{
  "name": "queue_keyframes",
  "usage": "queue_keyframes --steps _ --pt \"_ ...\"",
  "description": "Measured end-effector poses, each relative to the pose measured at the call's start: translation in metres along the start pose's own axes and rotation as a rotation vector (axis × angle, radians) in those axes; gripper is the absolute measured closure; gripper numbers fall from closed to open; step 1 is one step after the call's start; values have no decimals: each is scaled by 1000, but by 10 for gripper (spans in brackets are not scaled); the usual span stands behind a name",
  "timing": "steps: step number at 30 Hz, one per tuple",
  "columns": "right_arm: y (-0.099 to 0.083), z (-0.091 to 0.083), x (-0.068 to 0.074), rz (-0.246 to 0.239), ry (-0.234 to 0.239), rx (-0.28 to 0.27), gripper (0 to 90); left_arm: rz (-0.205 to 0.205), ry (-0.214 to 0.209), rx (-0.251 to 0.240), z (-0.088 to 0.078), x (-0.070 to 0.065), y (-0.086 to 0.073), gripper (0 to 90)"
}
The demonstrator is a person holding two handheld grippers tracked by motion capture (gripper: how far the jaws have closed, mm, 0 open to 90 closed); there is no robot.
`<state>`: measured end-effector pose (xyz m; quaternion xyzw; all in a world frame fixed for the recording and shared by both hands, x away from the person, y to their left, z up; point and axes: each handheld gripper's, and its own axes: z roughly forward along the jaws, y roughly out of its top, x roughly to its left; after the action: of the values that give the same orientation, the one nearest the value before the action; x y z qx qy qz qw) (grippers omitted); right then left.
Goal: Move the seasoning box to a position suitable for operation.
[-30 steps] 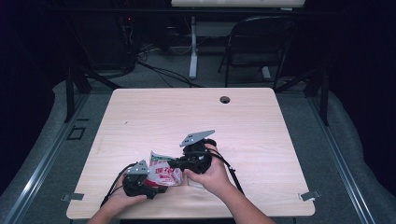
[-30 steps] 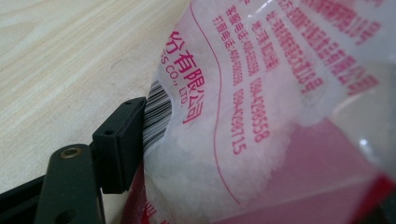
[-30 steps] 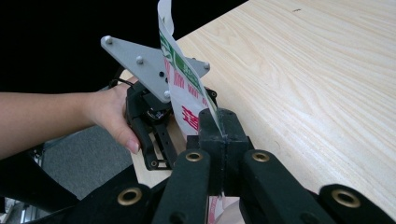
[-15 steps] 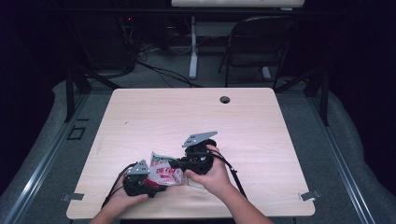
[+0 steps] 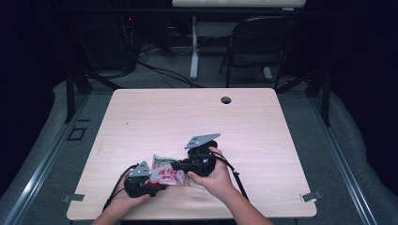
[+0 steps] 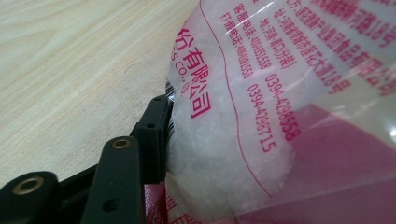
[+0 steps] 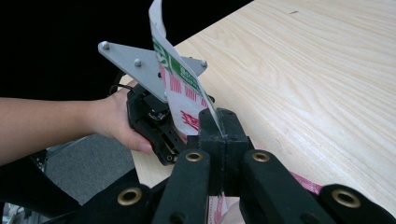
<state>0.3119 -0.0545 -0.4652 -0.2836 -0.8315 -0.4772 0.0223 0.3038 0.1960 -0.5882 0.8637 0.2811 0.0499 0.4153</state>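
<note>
My right gripper (image 7: 219, 123) pinches the bag (image 7: 180, 88) edge tight; my left gripper (image 5: 141, 180) has just been closing around its full end, grip unfinished.

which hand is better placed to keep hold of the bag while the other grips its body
Right. The right tool is already shut on the thin top edge of the bag, pinching it upright. The left tool has just been closing around the full lower part, so it likely does the gripping.
</note>
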Motion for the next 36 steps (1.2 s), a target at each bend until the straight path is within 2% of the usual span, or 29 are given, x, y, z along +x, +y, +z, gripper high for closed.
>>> queue_keyframes --steps 12,19,21,22,24,25,34,36 --pt "1 -2 -1 6 -2 -10 900 4 32 -4 -3 -4 3 577" --pt "4 -9 2 5 0 -26 900 21 88 -12 -9 -10 10 584" --pt "5 -11 2 -5 -3 -25 900 31 109 -13 -12 -12 12 586" --pt "6 -12 2 -5 -2 -34 900 41 138 -16 -14 -14 15 587" --pt "7 -14 3 -8 -5 -37 900 46 150 -17 -15 -15 16 588" --pt "7 -15 3 -6 -5 -43 900 54 172 -21 -16 -16 18 588" --pt "7 -22 0 0 -10 -69 898 77 234 -17 -18 -21 29 594" --pt "7 -25 -1 -2 -20 -75 871 86 254 -16 -17 -22 32 597"
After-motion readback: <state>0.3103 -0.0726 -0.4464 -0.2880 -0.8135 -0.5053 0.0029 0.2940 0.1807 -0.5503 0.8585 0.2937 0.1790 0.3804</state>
